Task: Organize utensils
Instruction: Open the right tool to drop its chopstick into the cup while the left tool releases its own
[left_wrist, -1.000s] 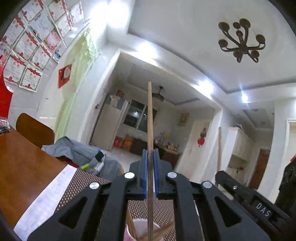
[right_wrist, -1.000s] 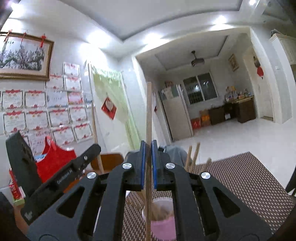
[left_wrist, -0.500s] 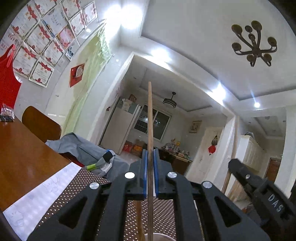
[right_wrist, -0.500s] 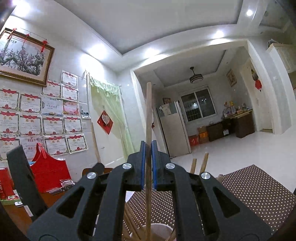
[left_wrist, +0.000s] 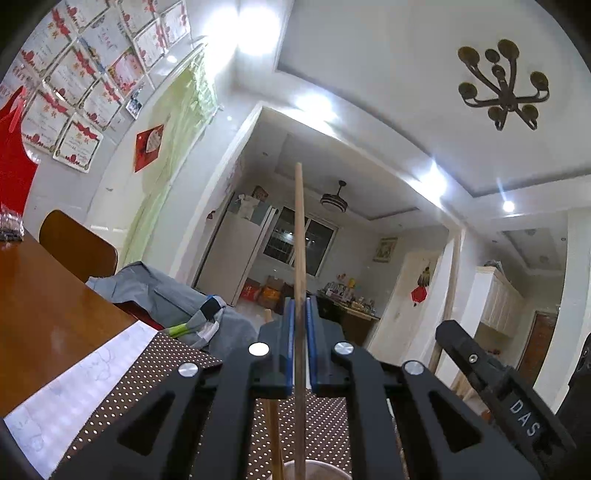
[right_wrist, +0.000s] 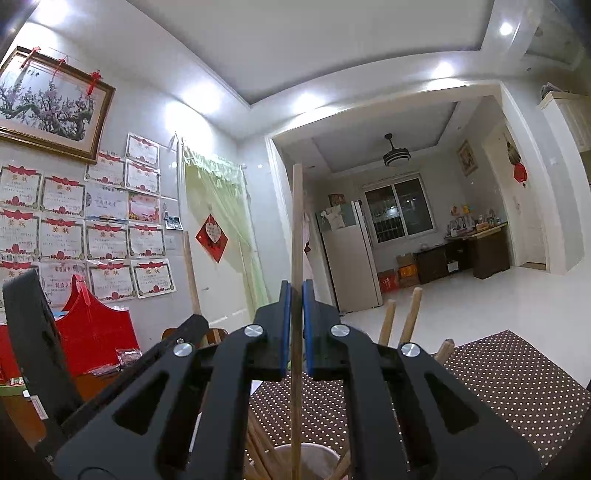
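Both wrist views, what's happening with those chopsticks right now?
Each hand's tongs are shut on one upright wooden chopstick: the left tongs hold the left chopstick, the right tongs hold the right chopstick. Both sticks reach down into the cup on the dotted mat, which already holds other chopsticks.

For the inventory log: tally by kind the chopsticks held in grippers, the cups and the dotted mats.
Held chopsticks: 2 (left chopstick in the left gripper, right chopstick in the right gripper)
Cup: 1
Dotted mat: 1
Total: 4
The chopsticks standing in the cup are partly hidden, so they are left out.
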